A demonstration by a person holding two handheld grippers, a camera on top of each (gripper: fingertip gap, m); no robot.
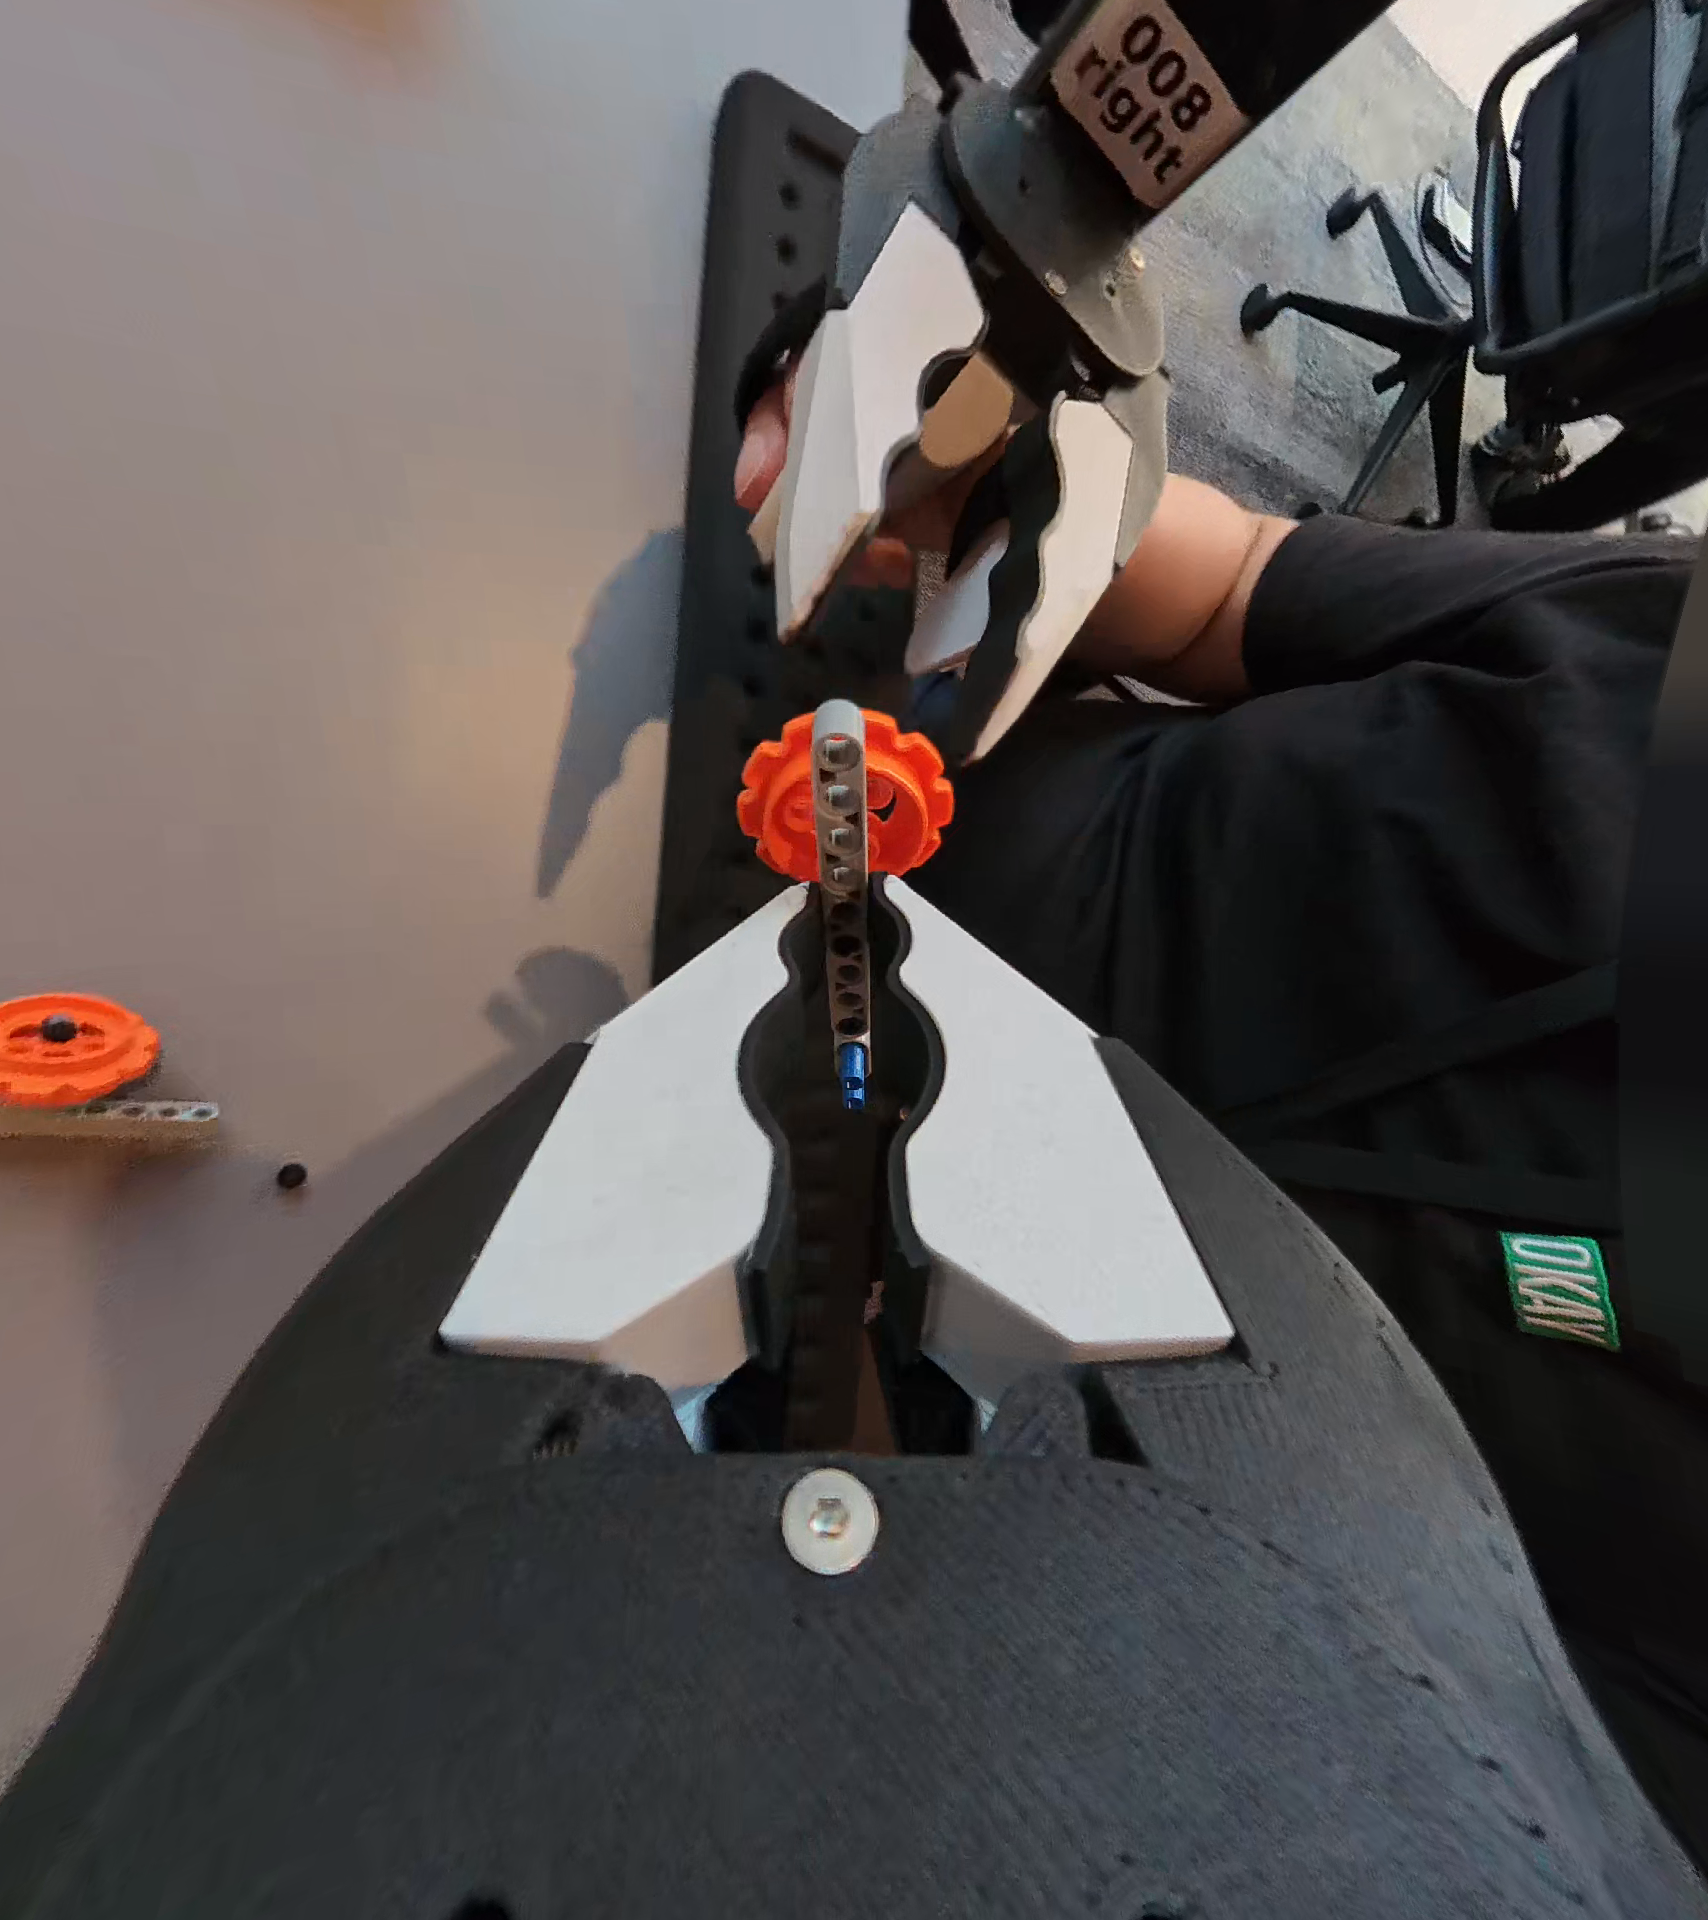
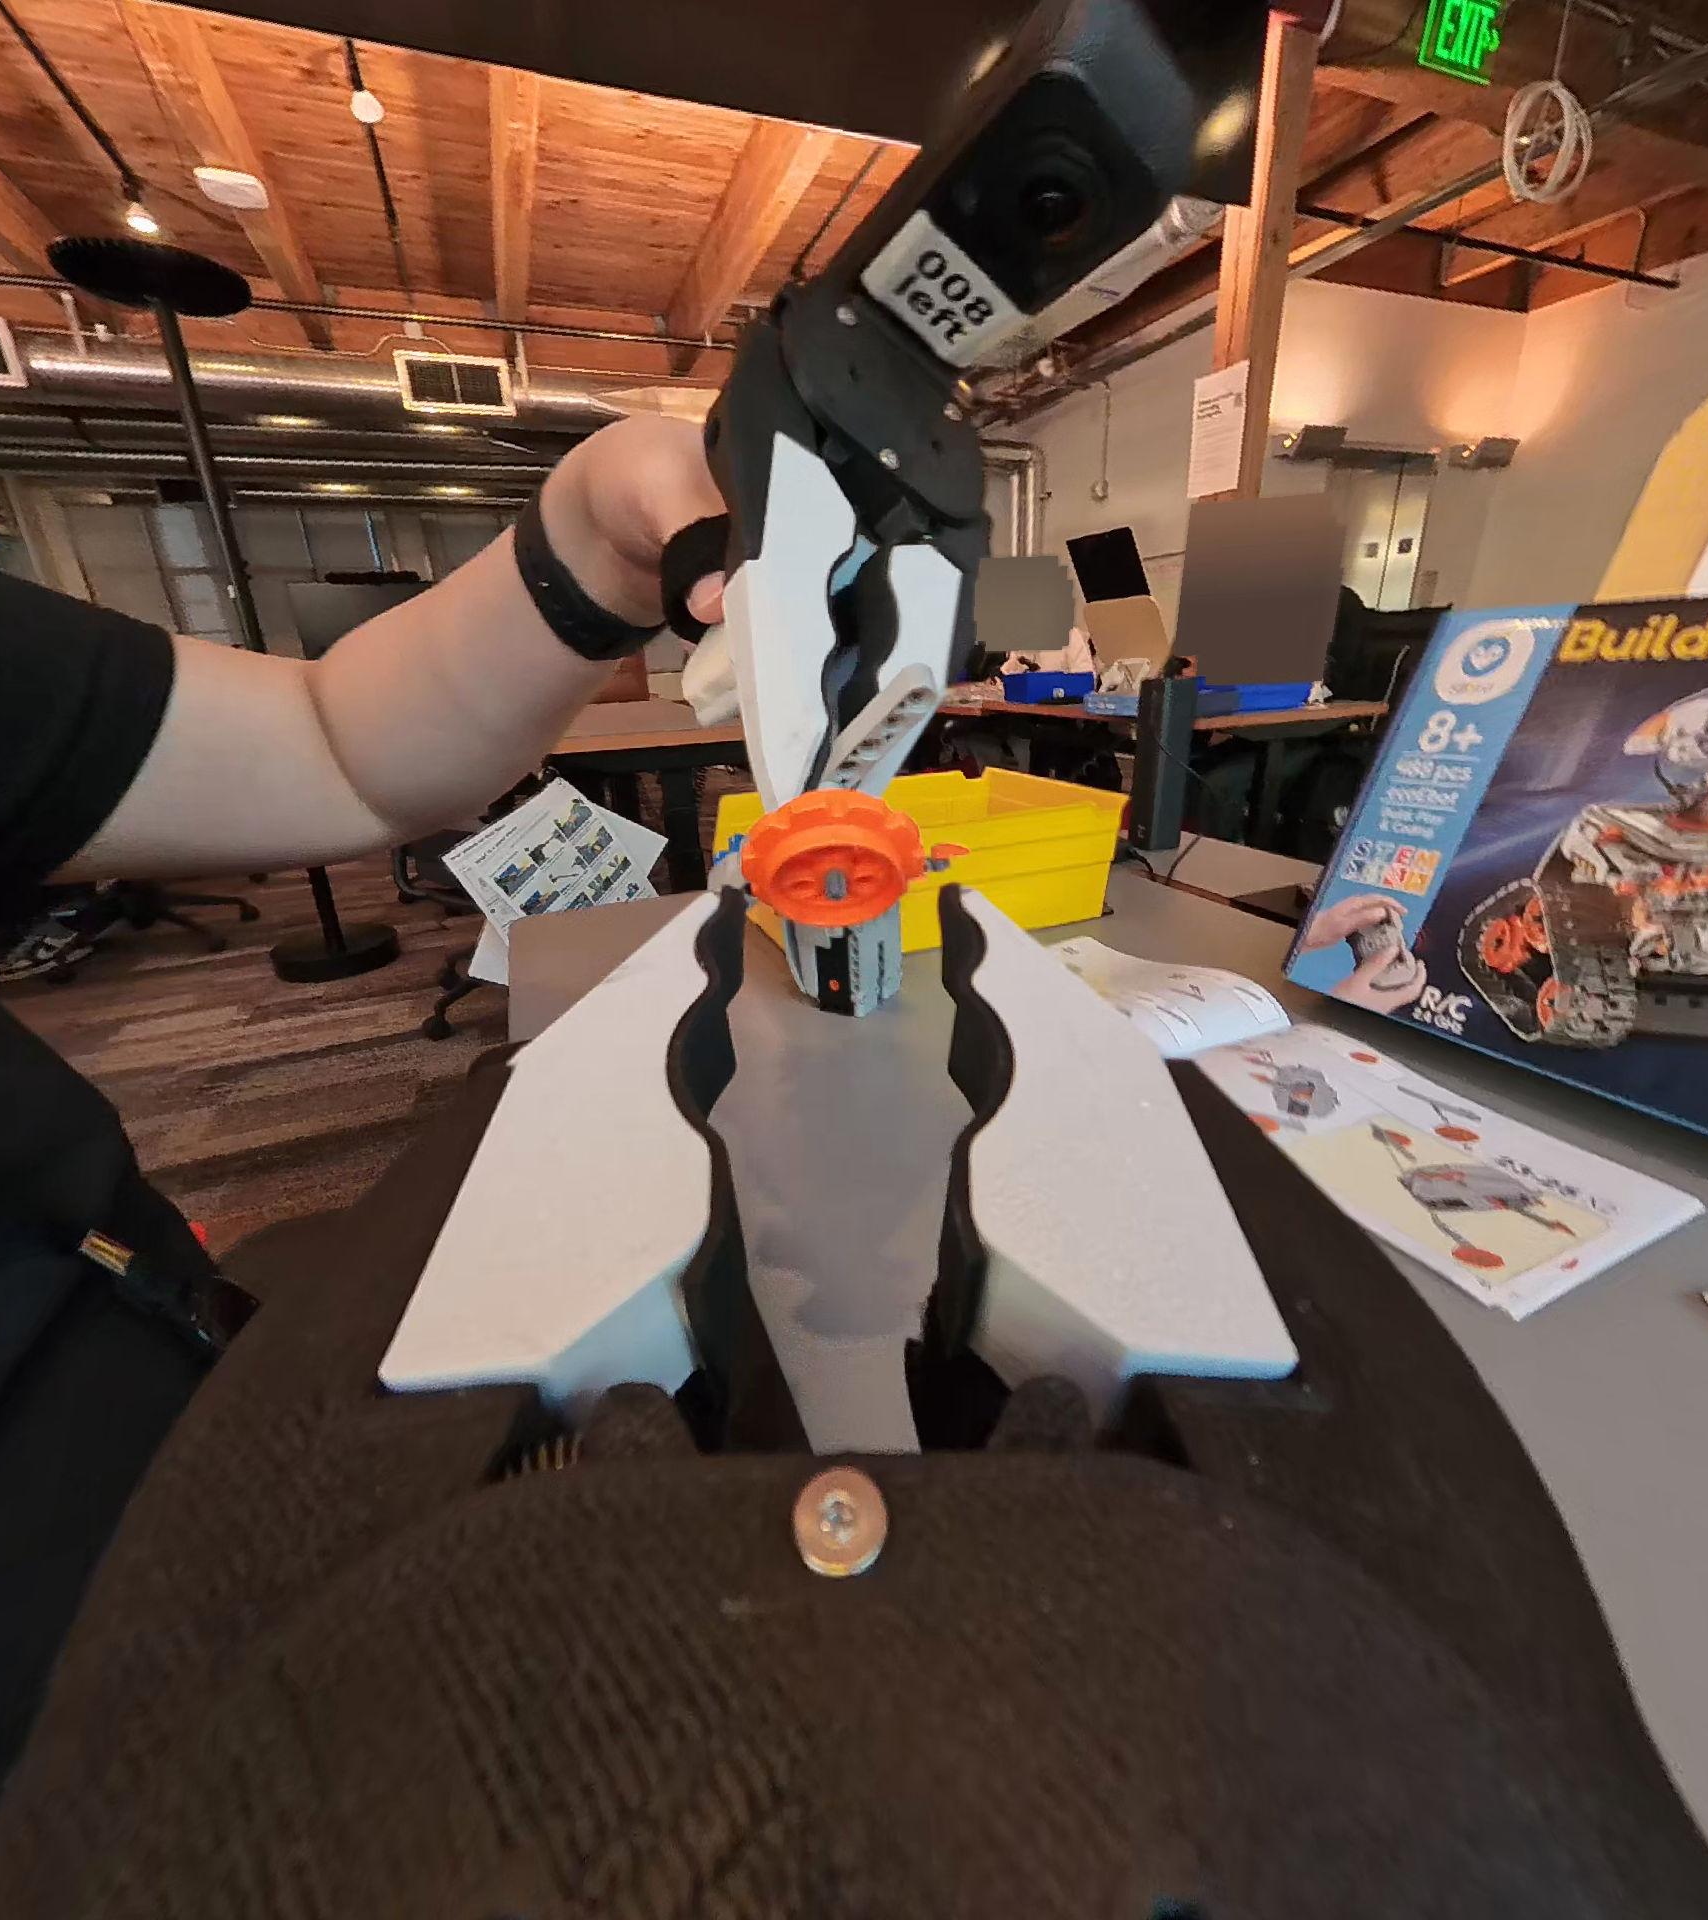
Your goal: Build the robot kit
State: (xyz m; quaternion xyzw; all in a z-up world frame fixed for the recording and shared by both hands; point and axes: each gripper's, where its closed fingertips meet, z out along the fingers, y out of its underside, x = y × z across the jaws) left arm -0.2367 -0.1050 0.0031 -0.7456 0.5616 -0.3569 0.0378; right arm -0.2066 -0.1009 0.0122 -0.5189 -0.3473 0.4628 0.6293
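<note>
My left gripper is shut on a grey perforated beam, held up in the air. An orange toothed wheel sits at the beam's far end and a blue pin at its near end. My right gripper is open and empty, its jaws on either side of the orange wheel, just short of it. A grey and black block shows below the wheel. The left gripper comes down from above with the beam. The right gripper hangs open just above the wheel.
A second orange wheel on a grey beam and a small black pin lie on the table. A yellow bin, a toy box and instruction sheets sit on the grey table. A black perforated strip lies beyond.
</note>
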